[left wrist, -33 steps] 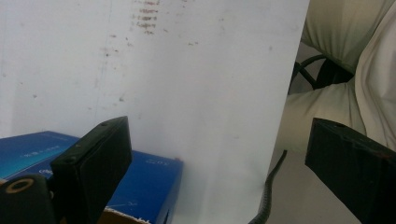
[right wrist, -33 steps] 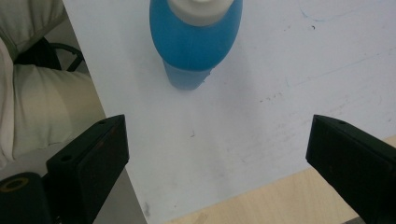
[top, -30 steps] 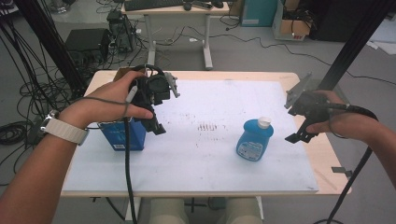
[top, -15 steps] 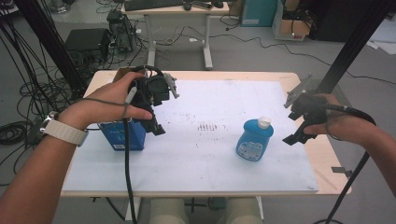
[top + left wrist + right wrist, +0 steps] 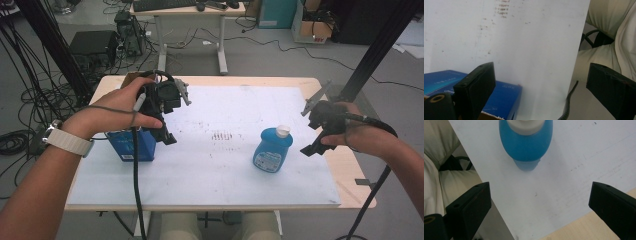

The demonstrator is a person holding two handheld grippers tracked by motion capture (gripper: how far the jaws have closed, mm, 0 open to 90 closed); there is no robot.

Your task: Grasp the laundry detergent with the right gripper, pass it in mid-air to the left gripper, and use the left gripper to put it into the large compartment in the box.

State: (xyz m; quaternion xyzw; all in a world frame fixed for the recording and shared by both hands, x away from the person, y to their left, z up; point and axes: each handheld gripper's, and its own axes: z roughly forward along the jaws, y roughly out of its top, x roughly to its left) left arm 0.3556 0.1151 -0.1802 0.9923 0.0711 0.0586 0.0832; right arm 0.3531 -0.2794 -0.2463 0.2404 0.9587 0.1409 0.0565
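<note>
1. Left gripper (image 5: 167, 137) held above the left part of the white board (image 5: 225, 165), just over the blue box (image 5: 131, 145); jaws wide apart with nothing between them, having just eased slightly closer.
2. Seen along the left gripper's own view: blue box (image 5: 506, 100) below and behind the left-hand jaw, bare board between the two black jaws, the board's edge running down past the right-hand one.
3. Box standing at the board's left side, partly covered by the left hand (image 5: 112, 112); contact between jaw and box hard to judge, probably none.
4. Right gripper (image 5: 312, 147) held at the right edge of the board, near the blue bottle (image 5: 272, 150) but apart from it; jaws spread wide, empty, having just been opening.
5. Bottle with white cap upright on the board, right of centre, well apart from the box.
6. Along the right gripper's view: bottle (image 5: 526, 142) ahead at the top, beyond the jaw tips, not between them; wooden table (image 5: 574, 230) showing at the lower right.
</note>
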